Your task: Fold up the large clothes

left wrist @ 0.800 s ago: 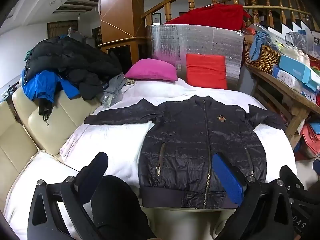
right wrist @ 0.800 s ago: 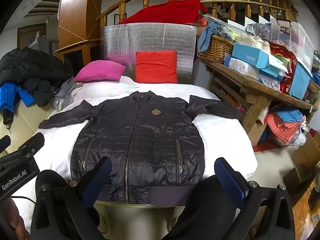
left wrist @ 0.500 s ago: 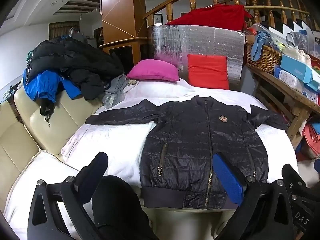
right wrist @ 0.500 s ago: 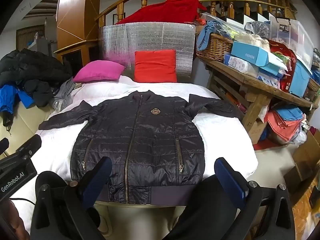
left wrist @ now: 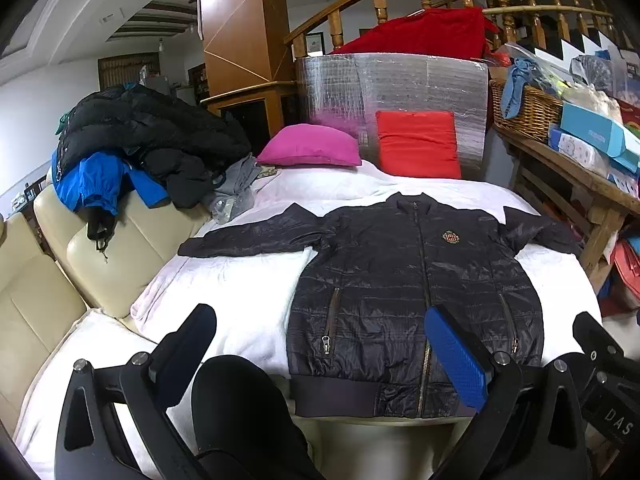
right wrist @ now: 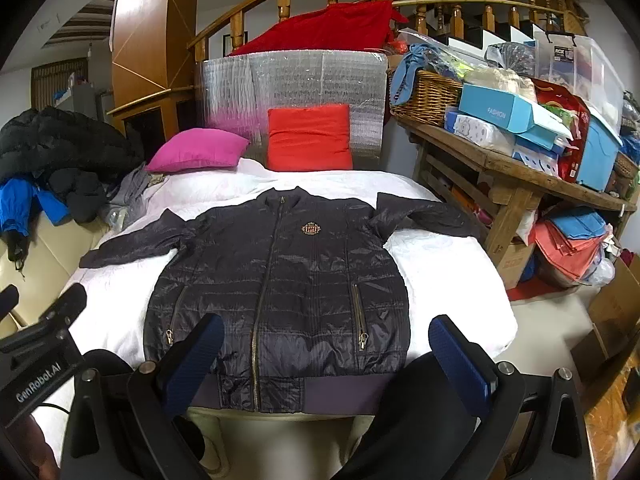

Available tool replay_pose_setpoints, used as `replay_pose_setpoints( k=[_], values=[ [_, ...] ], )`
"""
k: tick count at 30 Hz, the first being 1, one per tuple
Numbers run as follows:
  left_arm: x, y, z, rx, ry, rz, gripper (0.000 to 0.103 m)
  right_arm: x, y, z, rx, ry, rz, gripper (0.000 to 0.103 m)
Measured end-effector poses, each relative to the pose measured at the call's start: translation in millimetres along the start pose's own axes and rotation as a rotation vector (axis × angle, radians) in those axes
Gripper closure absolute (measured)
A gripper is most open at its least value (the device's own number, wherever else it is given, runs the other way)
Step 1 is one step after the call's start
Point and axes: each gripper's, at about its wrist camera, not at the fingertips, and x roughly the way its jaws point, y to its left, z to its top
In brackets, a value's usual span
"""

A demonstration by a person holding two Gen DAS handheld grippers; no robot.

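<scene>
Black quilted jacket point(right wrist: 280, 292), one, flat on white bed point(right wrist: 448, 280); two cushions; left gripper point(left wrist: 320, 360) and right gripper point(right wrist: 324, 360) both wide apart, empty.

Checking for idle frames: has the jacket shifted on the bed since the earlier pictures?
No. The jacket lies spread flat as before, its collar at the same spot below the red pillow; neither gripper touches it.
</scene>
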Motion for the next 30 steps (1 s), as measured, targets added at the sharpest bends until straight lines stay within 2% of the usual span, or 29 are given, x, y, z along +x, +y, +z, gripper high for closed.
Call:
replay_pose_setpoints(
  k=[30],
  values=[
    [0.3,1.9,-4.1,-0.003,0.003,-0.033,0.0,-1.9,4.5,0.9,-0.01,-0.001,0.011,0.0]
  ],
)
